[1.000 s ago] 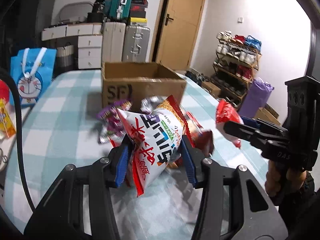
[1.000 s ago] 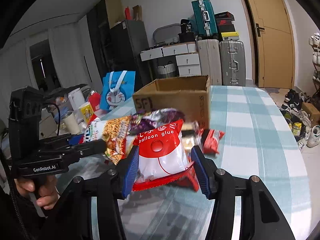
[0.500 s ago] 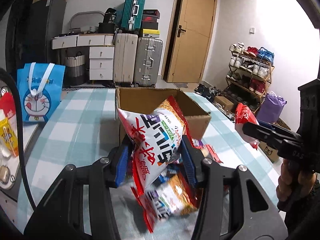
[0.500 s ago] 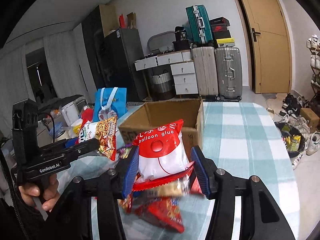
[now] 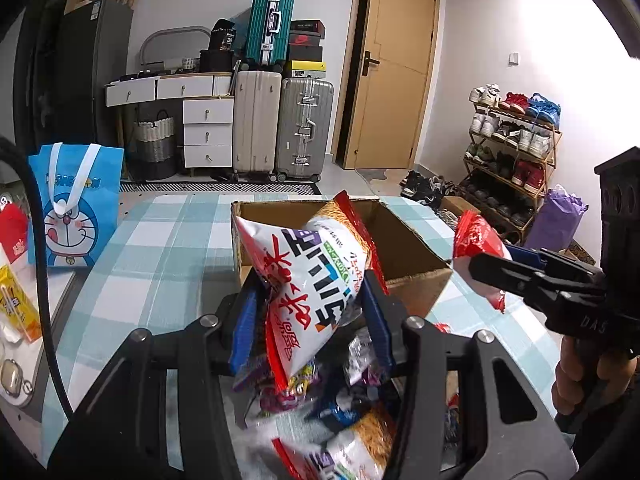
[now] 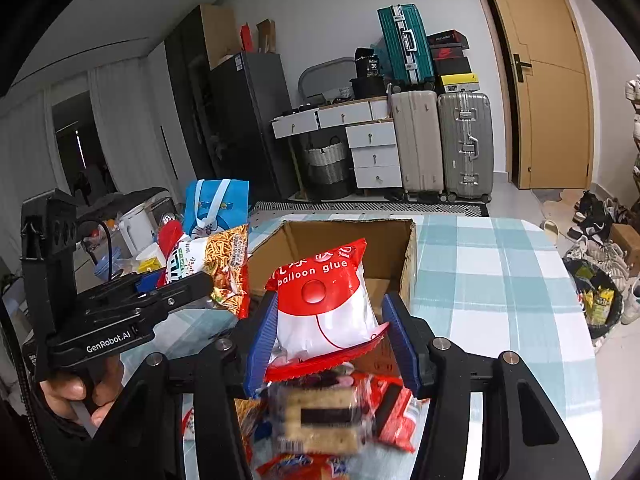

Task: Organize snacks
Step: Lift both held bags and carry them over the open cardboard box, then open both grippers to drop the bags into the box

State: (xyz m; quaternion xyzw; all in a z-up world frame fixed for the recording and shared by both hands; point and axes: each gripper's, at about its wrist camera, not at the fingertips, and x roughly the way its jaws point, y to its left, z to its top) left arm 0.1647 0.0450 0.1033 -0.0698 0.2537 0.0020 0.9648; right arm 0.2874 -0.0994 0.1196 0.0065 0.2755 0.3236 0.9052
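Observation:
My left gripper (image 5: 308, 316) is shut on a white and red noodle-snack bag (image 5: 316, 276), held in the air just before the open cardboard box (image 5: 416, 276). My right gripper (image 6: 332, 332) is shut on a red and white "balloon glue" bag (image 6: 324, 304), also raised in front of the box (image 6: 396, 240). Each gripper shows in the other's view: the right one (image 5: 480, 264) with its red bag at the right, the left one (image 6: 200, 280) with the noodle bag at the left. Below both grippers lies a pile of loose snack packets (image 5: 352, 412) on the checked tablecloth (image 6: 492, 280).
A blue cartoon tote bag (image 5: 76, 208) stands on the table's far left. Small items and a yellow packet (image 5: 16, 304) lie at the left edge. Suitcases (image 5: 280, 128), drawers and a door stand behind the table. A shoe rack (image 5: 516, 140) lines the right wall.
Both grippers have risen with their bags and come closer to the box. The snack pile has dropped lower in both views, and the box's inside now shows.

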